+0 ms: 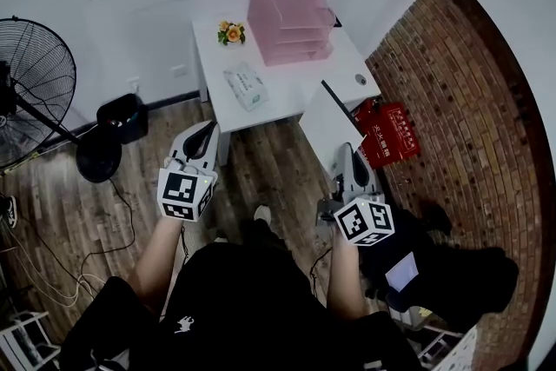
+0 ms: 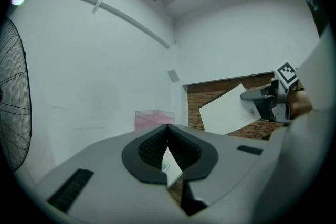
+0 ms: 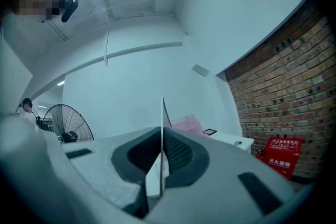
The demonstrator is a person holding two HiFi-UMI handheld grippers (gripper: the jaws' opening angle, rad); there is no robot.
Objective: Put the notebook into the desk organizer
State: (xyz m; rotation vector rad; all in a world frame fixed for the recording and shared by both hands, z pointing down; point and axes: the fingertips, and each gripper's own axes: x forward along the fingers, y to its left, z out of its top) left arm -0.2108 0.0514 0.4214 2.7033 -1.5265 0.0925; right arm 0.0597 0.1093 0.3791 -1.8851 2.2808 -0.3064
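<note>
A pink see-through desk organizer (image 1: 291, 17) stands at the back of a white desk (image 1: 347, 65); it also shows in the left gripper view (image 2: 152, 119) and the right gripper view (image 3: 184, 124). The white notebook (image 1: 328, 128) hangs in the air in front of the desk's near right corner, with my right gripper (image 1: 347, 150) shut on its near edge. In the right gripper view the notebook (image 3: 162, 113) stands edge-on between the closed pads of the right gripper (image 3: 161, 131). My left gripper (image 1: 208, 128) is held level, left of the notebook, jaws together and empty (image 2: 168, 127). It sees the notebook (image 2: 228, 110) tilted.
On the desk lie a tissue pack (image 1: 246, 85), a small flower pot (image 1: 231, 32) and a dark phone-like item (image 3: 209, 132). A standing fan (image 1: 30, 91) and a black bin (image 1: 122, 117) are at the left. A red box (image 1: 391, 133) sits by the brick wall (image 1: 469, 100).
</note>
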